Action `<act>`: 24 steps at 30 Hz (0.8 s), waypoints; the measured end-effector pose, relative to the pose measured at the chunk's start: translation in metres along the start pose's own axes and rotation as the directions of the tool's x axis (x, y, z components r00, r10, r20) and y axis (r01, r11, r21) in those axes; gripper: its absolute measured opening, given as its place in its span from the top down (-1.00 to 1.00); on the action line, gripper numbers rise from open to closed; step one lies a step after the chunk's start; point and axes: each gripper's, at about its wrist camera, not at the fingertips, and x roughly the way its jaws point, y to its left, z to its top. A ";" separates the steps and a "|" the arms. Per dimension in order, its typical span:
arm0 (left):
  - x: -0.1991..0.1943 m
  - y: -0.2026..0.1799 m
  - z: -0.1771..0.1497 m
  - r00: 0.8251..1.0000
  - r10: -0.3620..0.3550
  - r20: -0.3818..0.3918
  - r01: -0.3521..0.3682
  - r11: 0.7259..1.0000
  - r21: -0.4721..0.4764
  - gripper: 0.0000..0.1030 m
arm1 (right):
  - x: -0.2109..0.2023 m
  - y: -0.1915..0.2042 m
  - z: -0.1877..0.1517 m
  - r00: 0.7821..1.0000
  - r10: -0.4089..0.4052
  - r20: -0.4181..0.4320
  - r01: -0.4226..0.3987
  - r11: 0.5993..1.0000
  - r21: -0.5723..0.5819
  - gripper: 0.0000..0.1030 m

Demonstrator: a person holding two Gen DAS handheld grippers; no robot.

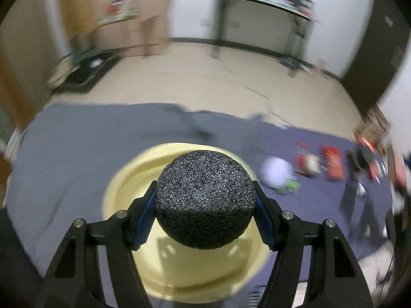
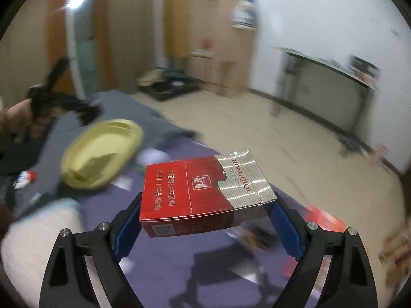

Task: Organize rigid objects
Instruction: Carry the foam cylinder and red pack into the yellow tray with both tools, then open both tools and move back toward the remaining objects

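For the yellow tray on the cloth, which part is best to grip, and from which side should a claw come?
Grip the raised rim of the yellow tray, probably at the slot-like handle on its far end, coming from above and outside so one finger goes inside the wall. The tray is wide and shallow, too broad to span. Both claws are busy: the left claw holds a black ball, the right claw a cigarette pack.

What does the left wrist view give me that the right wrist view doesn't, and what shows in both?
Left wrist only: the left gripper shut on a black foam ball, held over the tray, plus a blurred white ball and red packs further right on the cloth.

Right wrist only: the right gripper shut on a red and silver cigarette pack, held above the cloth.

Both: the yellow tray on the grey-purple cloth, the tan floor and the far table.
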 end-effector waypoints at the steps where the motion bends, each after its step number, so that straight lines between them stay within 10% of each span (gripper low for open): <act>1: 0.000 0.023 0.001 1.000 0.020 0.005 -0.019 0.999 -0.037 -0.33 | 0.016 0.028 0.014 0.999 0.044 0.000 -0.044 0.999 -0.020 -0.77; 10: 0.104 0.101 -0.029 0.990 -0.030 -0.135 -0.001 0.975 -0.223 -0.33 | 0.210 0.248 0.043 0.945 0.196 -0.261 -0.234 0.964 -0.125 -0.75; 19: 0.133 0.099 -0.040 0.984 -0.025 -0.178 -0.005 0.986 -0.164 -0.35 | 0.280 0.290 0.028 0.921 0.131 -0.366 -0.191 0.973 -0.132 -0.76; 24: 0.111 0.094 -0.036 0.993 -0.036 -0.110 0.019 0.988 -0.152 -1.00 | 0.282 0.278 0.036 0.897 0.246 -0.366 -0.272 0.962 -0.018 -0.93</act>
